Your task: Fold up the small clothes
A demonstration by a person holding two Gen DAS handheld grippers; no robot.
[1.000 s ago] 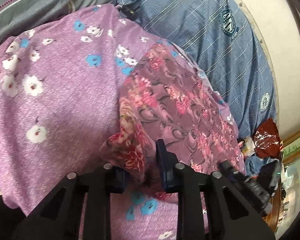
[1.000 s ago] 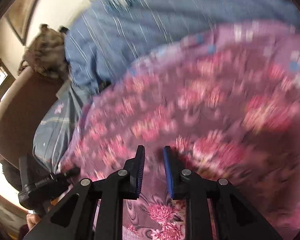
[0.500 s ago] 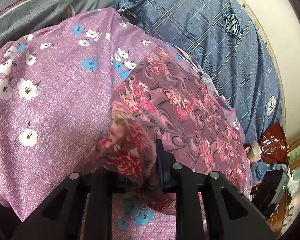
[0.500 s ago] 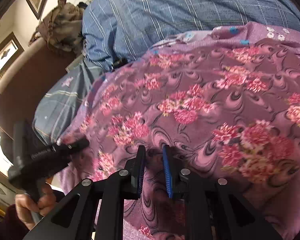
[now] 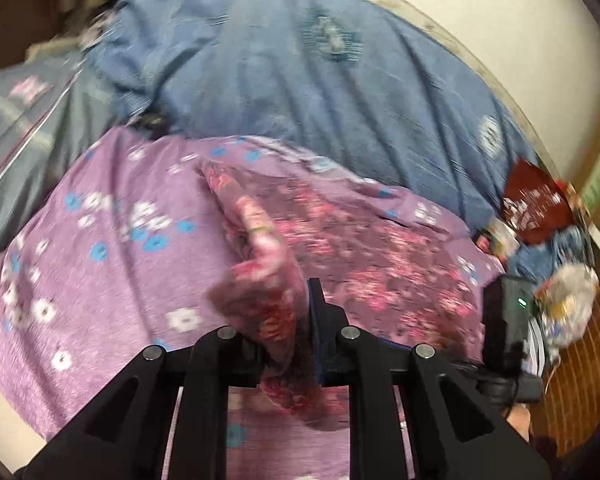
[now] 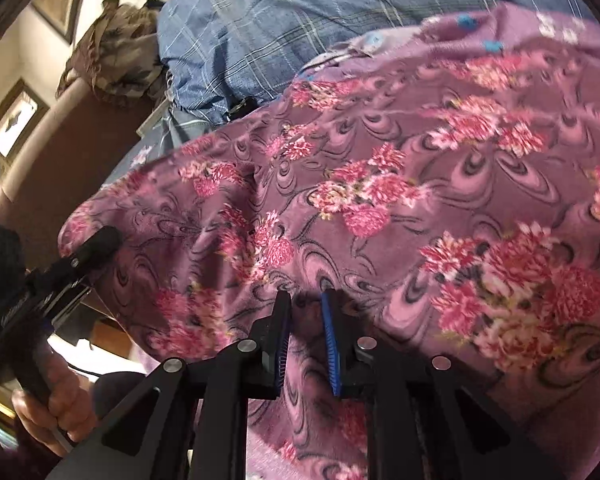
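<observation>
Low in the left wrist view, the left gripper is closing its jaws on a bunched fold of the rose-patterned garment, the cloth pinched between the pads and lifted clear of the layer below. This garment lies across the centre and right of the frame on a lilac cloth with blue and white flowers. A blue checked quilt fills the upper frame; a dark red packet sits at the right edge, and the other gripper's body shows at lower right. The whole view is motion-blurred.

Bottom centre of the right wrist view, the right gripper is clamped on the near hem of the rose-patterned garment, its blue-padded fingers nearly together with cloth between them. At lower left a hand grips the left tool, whose tip meets the garment's left edge. Upper frame: the quilt, a brown headboard and a camouflage bag.
</observation>
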